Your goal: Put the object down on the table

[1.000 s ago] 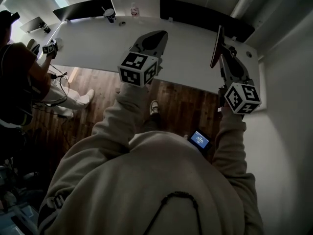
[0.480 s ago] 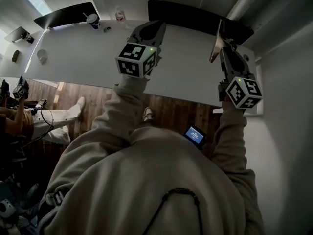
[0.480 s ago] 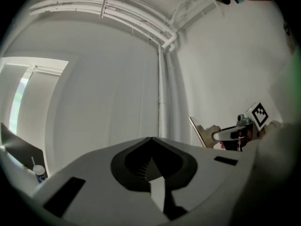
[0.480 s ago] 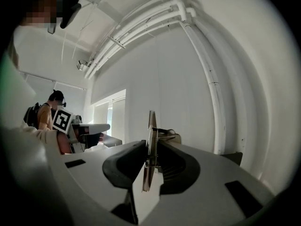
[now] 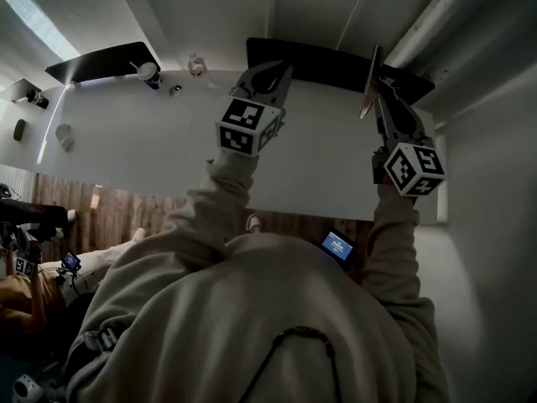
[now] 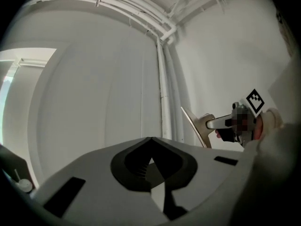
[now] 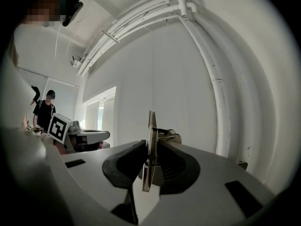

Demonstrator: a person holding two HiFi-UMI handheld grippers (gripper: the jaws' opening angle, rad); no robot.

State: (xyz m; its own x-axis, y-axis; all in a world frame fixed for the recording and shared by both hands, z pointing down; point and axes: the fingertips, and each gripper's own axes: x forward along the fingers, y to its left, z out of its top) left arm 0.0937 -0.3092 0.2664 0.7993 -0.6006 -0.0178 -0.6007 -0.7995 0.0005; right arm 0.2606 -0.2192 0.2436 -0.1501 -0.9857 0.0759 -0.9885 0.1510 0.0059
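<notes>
A thin flat tan board [image 5: 369, 81] stands on edge between the jaws of my right gripper [image 5: 379, 91], which is shut on it above the right end of the white table [image 5: 126, 154]. In the right gripper view the board [image 7: 151, 126] shows edge-on, pinched by the right gripper [image 7: 151, 140]. My left gripper [image 5: 270, 70] hovers over the table's far middle, shut with nothing in it. From the left gripper view, the left gripper [image 6: 150, 145] points at a white wall and the board [image 6: 194, 126] appears at the right.
A cup [image 5: 149, 74] and a small bottle [image 5: 195, 64] stand at the table's far edge, with two dark screens [image 5: 101, 60] [image 5: 327, 64] behind. Small items [image 5: 63, 135] lie at the far left. A phone [image 5: 337, 245] glows at my waist. Another person [image 5: 25, 267] sits lower left.
Both grippers have moved forward from the near edge to over the table, the right one still holding the board. The view has swung, sliding the other person down and left.
</notes>
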